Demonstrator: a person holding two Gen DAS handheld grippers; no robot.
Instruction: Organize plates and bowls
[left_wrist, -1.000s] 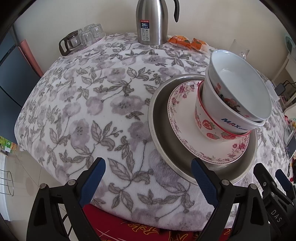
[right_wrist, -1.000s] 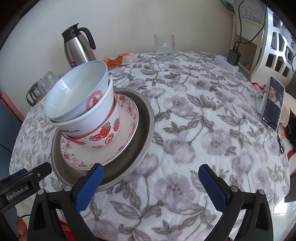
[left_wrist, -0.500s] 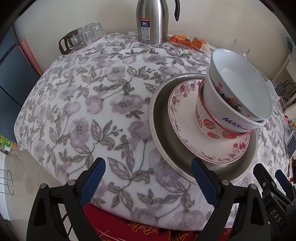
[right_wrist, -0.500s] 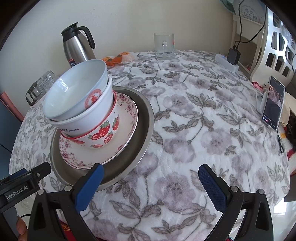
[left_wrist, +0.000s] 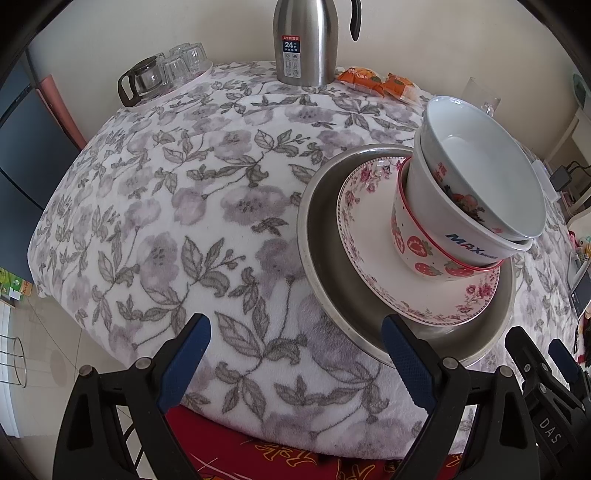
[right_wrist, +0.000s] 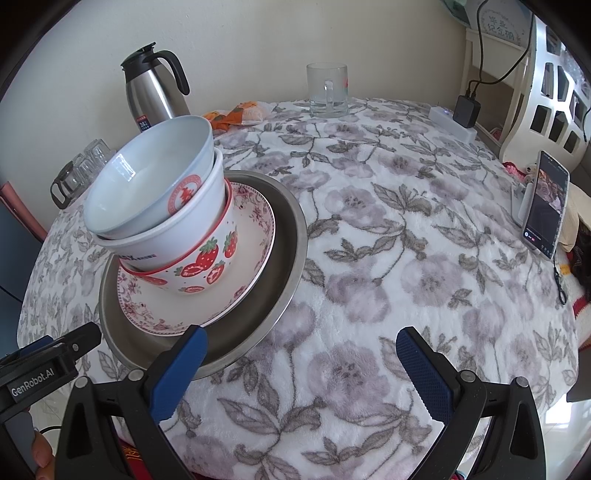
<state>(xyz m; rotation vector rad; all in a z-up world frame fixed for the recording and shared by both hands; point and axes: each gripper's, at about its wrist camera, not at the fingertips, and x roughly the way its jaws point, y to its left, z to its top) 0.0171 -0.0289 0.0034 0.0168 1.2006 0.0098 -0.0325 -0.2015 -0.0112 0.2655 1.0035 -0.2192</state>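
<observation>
Left wrist view showed both tongs, left (left_wrist: 295, 354) and right (right_wrist: 299, 358), wide open, empty, near stacked bowls (left_wrist: 461, 206) on plates (left_wrist: 369, 236).

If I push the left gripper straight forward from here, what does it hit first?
Probably nothing soon. The left gripper, jaws open, points over bare floral tablecloth; the metal plate lies just to its right, near the right finger. Far ahead stands the steel thermos. Depth is uncertain.
</observation>
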